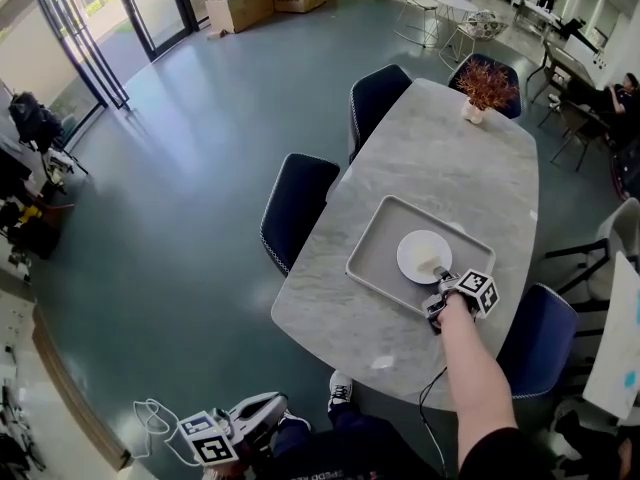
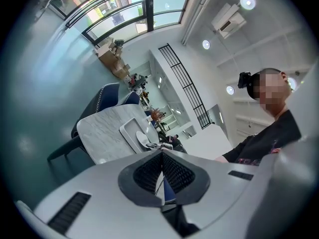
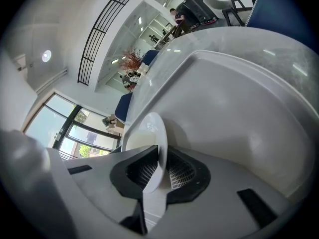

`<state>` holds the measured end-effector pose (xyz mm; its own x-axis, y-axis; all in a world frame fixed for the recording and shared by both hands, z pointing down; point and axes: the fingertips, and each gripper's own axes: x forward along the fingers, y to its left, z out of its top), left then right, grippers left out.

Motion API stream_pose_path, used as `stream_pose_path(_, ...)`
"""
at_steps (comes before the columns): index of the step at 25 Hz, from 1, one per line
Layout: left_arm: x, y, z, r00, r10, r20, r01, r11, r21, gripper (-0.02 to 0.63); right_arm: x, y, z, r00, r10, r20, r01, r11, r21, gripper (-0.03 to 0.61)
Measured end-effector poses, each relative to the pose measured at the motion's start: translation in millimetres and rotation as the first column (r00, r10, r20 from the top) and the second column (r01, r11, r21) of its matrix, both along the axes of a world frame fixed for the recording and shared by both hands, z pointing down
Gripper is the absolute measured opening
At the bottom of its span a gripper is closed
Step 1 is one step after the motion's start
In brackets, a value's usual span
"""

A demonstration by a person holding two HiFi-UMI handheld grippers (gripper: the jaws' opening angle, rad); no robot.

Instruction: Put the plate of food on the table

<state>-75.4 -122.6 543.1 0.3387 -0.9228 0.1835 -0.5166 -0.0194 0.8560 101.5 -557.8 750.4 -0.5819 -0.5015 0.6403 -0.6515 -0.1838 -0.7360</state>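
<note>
while the right gripper [image 1: 440, 286] reaches out over the near side of the table [image 1: 450, 158], its two jaws are clamped on the rim of the white plate [image 1: 420, 253], one jaw above the rim and one below. in the right gripper view the plate [image 3: 147, 133] runs edge-on between the dark pads of the right gripper [image 3: 158, 171] and spreads out ahead of them. the plate sits inside the grey tray [image 1: 375, 258], whose raised wall [image 3: 239, 108] curves round ahead of the jaws and to their right. i cannot tell whether the plate rests flat on the tray floor or is raised a little off it. a small pale lump lies on the plate just ahead of the jaw tips; what it is i cannot tell. beyond the tray, well ahead of this gripper, a potted dried plant [image 1: 485, 86] stands at the table's far end.

the left gripper [image 1: 270, 410] hangs low beside the person's leg, well apart from the table and over the floor. in the left gripper view its jaws [image 2: 162, 168] are pressed together with nothing between them, and the table with the tray shows far ahead of them. to the left of the tray two dark blue chairs [image 1: 298, 203] stand tucked against the table edge.
</note>
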Motion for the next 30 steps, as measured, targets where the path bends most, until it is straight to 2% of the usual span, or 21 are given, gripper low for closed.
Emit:
stream_pose_path(7, 1, 2, 3, 1.000, -0.002, -0.020, 0.002, 1.000, -0.004, 0.006, -1, 3, 1, 0.990, -0.098, -0.098, 0.098, 0.995, -0.008, 0.058)
stream_pose_path(13, -1, 4, 0, 1.000, 0.004, -0.025, -0.004, 1.000, 0.017, 0.006, 1, 8, -2, 0.942, -0.199, -0.270, 0.207, 0.978, 0.003, 0.091)
stream_pose_path(18, -6, 11, 1, 0.999, 0.005, -0.041, -0.005, 1.000, 0.017, 0.006, 10, 9, -3, 0.932, -0.178, -0.316, 0.188, 0.982, 0.002, 0.115)
stream_pose_path(24, -14, 21, -3, 0.998, 0.045, -0.034, -0.044, 0.999, 0.023, 0.005, 19, 15, -23, 0.935, -0.115, -0.335, 0.145, 0.987, 0.069, 0.114)
stream_pose_path(29, -19, 29, -7, 0.996, 0.085, -0.034, -0.084, 0.996, 0.040, 0.005, 31, 35, -46, 0.951, -0.069, -0.301, 0.117, 0.983, 0.143, 0.111)
stream_pose_path(30, -20, 30, -9, 0.995, 0.098, -0.034, -0.096, 0.994, 0.044, 0.005, 33, 41, -51, 0.954, -0.069, -0.292, 0.119, 0.981, 0.155, 0.077)
